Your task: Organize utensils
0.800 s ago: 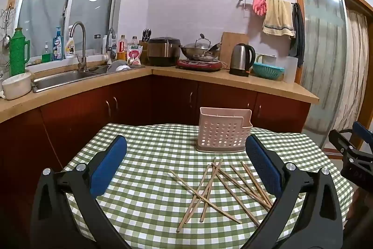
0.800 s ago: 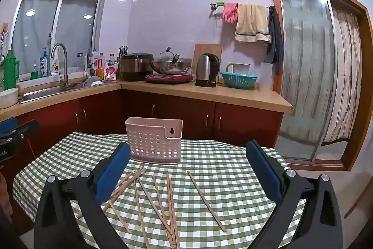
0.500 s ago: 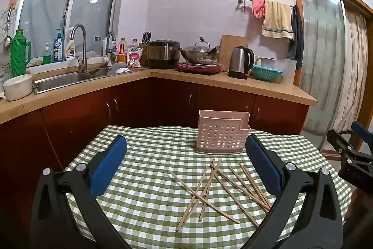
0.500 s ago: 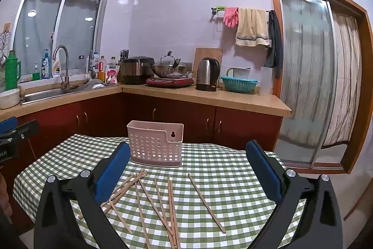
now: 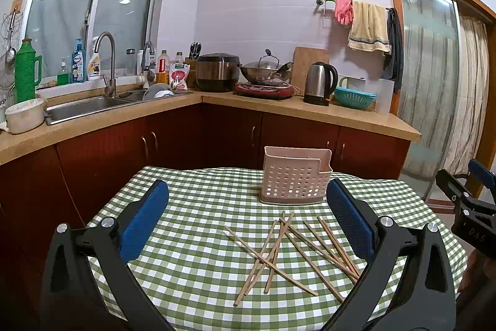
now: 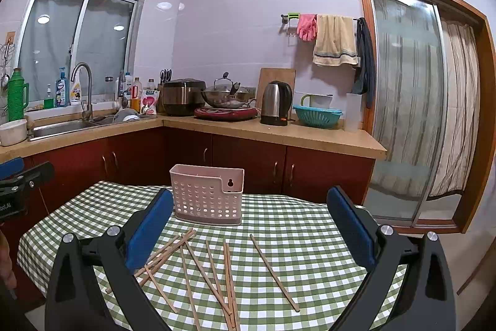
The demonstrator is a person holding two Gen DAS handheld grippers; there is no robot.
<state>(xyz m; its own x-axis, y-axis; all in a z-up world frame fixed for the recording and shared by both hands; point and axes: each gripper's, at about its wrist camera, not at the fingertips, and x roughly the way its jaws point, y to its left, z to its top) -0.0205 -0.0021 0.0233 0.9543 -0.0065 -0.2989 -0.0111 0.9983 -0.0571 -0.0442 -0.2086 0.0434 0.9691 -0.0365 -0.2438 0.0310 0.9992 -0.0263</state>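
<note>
Below both spread jaws, chopsticks (image 5: 288, 253).

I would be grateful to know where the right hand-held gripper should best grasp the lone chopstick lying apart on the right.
Grip the lone chopstick near mid-length, from above, jaws across its thin shaft. It lies flat on the tablecloth, clear of the others.

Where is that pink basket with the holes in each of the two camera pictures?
Left wrist view: the pink basket stands right of centre, at the table's far side, beyond the chopsticks.
Right wrist view: the basket stands left of centre, behind the chopsticks.
Shared landmark: the steel kettle on the counter.
</note>
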